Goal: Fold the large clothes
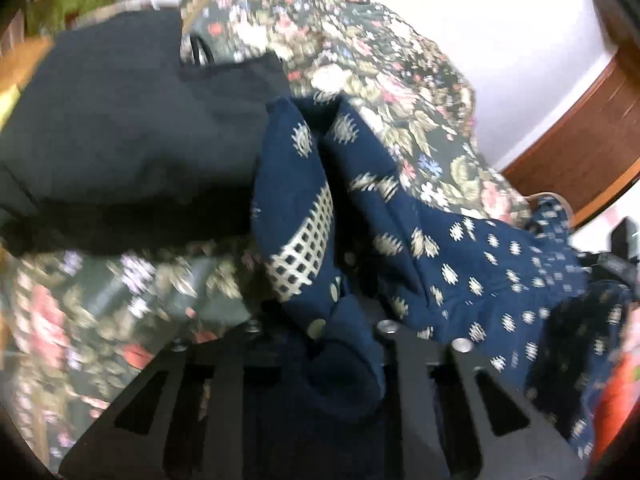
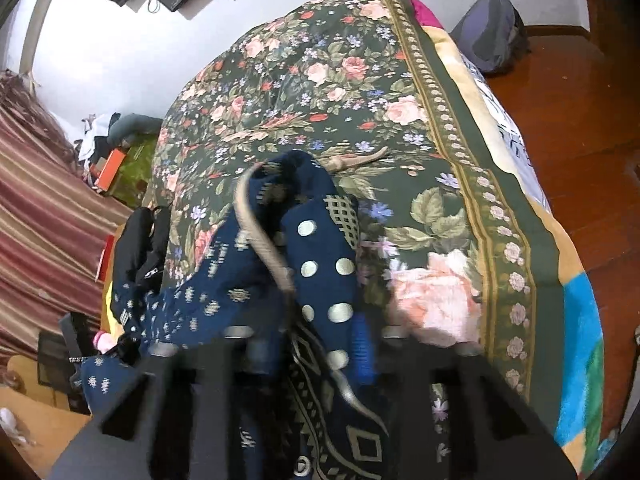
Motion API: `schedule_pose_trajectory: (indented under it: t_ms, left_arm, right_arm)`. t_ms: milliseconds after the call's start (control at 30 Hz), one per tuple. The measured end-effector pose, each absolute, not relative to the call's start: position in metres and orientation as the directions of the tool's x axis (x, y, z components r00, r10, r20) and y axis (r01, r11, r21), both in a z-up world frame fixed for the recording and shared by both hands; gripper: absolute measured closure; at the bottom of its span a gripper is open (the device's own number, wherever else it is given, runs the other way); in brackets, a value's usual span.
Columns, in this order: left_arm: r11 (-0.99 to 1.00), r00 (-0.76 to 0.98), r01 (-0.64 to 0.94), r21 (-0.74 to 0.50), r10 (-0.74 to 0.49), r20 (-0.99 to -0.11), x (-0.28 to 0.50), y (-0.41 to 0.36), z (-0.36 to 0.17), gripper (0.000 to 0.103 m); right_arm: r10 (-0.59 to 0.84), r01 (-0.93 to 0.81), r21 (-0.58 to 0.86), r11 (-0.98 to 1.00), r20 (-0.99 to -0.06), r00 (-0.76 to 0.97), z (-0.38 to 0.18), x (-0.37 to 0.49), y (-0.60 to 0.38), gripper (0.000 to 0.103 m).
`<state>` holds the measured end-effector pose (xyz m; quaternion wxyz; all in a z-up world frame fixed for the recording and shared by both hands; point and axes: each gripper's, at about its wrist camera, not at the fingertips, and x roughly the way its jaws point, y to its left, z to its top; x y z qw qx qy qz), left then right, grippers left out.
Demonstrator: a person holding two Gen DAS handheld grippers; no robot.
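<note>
A navy blue garment (image 1: 460, 248) with cream dots and lattice print lies bunched on the floral bedspread (image 1: 360, 60). In the left wrist view a fold of it is pinched between the jaws of my left gripper (image 1: 320, 340), which is shut on the cloth. In the right wrist view the same garment (image 2: 320, 248) runs up from my right gripper (image 2: 316, 344), which is shut on another fold near a patterned border. The cloth hides both sets of fingertips.
A black garment (image 1: 120, 120) lies left of the navy one. The bedspread (image 2: 320, 80) covers a bed with wooden floor (image 2: 580, 120) to its right and a grey backpack (image 2: 492, 32) beyond. Striped cloth (image 2: 40, 200) and an orange box (image 2: 112, 168) sit at the left.
</note>
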<state>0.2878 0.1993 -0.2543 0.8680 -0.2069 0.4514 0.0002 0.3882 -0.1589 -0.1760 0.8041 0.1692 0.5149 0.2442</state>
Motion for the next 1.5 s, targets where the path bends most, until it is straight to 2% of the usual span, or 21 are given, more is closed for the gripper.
schedule_pose_trajectory:
  t_ms: [133, 367, 567, 733, 1067, 1267, 1400, 1500]
  left_arm:
    - [0.944, 0.632, -0.194, -0.266, -0.087, -0.770, 0.285, 0.187, -0.222, 0.092]
    - [0.944, 0.764, -0.174, -0.280, -0.050, -0.644, 0.277, 0.208, -0.128, 0.093]
    - [0.952, 0.815, -0.184, -0.244, 0.009, -0.580, 0.292, 0.233, -0.081, 0.093]
    - [0.951, 0.785, -0.233, -0.205, 0.060, -0.616, 0.317, 0.259, -0.096, 0.093]
    - [0.946, 0.643, -0.309, -0.101, 0.129, -0.755, 0.373, 0.290, -0.195, 0.089]
    - [0.938, 0.581, -0.337, -0.088, 0.133, -0.803, 0.375, 0.299, -0.214, 0.079]
    - [0.945, 0.578, -0.324, -0.050, 0.156, -0.801, 0.361, 0.290, -0.201, 0.069]
    - [0.951, 0.582, -0.310, -0.017, 0.176, -0.794, 0.349, 0.282, -0.187, 0.068]
  right_arm:
    - [0.554, -0.300, 0.466, 0.832, -0.732, 0.397, -0.143, 0.375, -0.146, 0.094]
    - [0.594, -0.441, 0.406, 0.801, -0.637, 0.492, -0.063, 0.365, -0.115, 0.097]
    - [0.586, -0.459, 0.370, 0.808, -0.594, 0.551, -0.041, 0.397, -0.088, 0.097]
    - [0.533, -0.416, 0.341, 0.843, -0.640, 0.553, -0.073, 0.432, -0.072, 0.097]
    - [0.416, -0.308, 0.296, 0.904, -0.773, 0.479, -0.163, 0.477, -0.067, 0.096]
    - [0.380, -0.337, 0.231, 0.913, -0.782, 0.494, -0.153, 0.460, -0.066, 0.093]
    - [0.358, -0.349, 0.191, 0.918, -0.778, 0.516, -0.133, 0.443, -0.069, 0.093]
    - [0.375, -0.392, 0.173, 0.903, -0.763, 0.526, -0.109, 0.420, -0.074, 0.093]
